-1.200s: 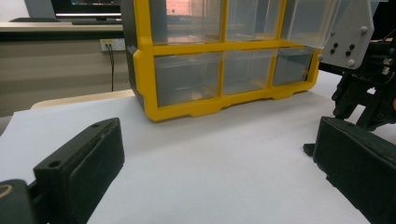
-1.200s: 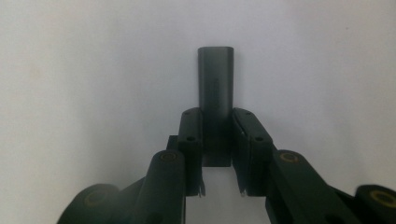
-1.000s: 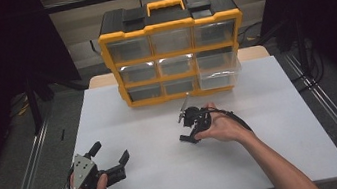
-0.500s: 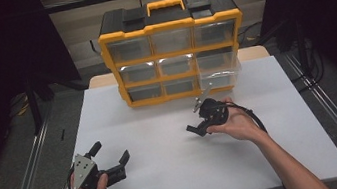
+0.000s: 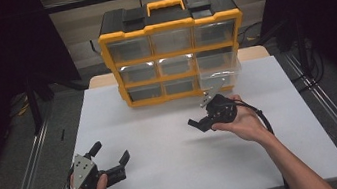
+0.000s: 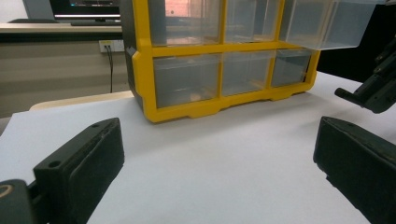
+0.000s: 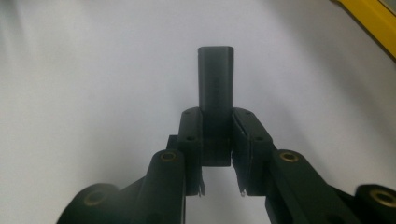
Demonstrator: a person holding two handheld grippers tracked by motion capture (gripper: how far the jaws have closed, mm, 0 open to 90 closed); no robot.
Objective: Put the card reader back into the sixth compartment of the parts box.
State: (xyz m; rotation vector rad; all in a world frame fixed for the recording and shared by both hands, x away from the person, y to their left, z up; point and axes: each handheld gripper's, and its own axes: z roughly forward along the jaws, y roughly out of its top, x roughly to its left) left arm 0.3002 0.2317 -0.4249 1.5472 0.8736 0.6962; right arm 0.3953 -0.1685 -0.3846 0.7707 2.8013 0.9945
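Observation:
A small dark rectangular piece [image 7: 215, 79] sticks out from between the jaws of my right gripper [image 7: 215, 135], which is shut on it. In the high view that gripper [image 5: 204, 119] hovers above the white table [image 5: 168, 175], just in front of the yellow organizer [image 5: 169, 26]. The organizer's clear drawer [image 5: 220, 72] at the right of the middle row is pulled out, close above the gripper. My left gripper [image 5: 111, 152] rests at the table's front left, its jaws wide open with nothing between them. The left gripper view shows its black pads [image 6: 84, 163] far apart.
The organizer [image 6: 187, 109] stands at the back of the table with several clear drawers, the others pushed in. In the left gripper view the right gripper [image 6: 373, 88] shows at the right edge. Dark stands and metal rails flank the table.
My right gripper has moved right and towards the organizer, rising a little, with the dark piece still held. The left gripper has stayed put.

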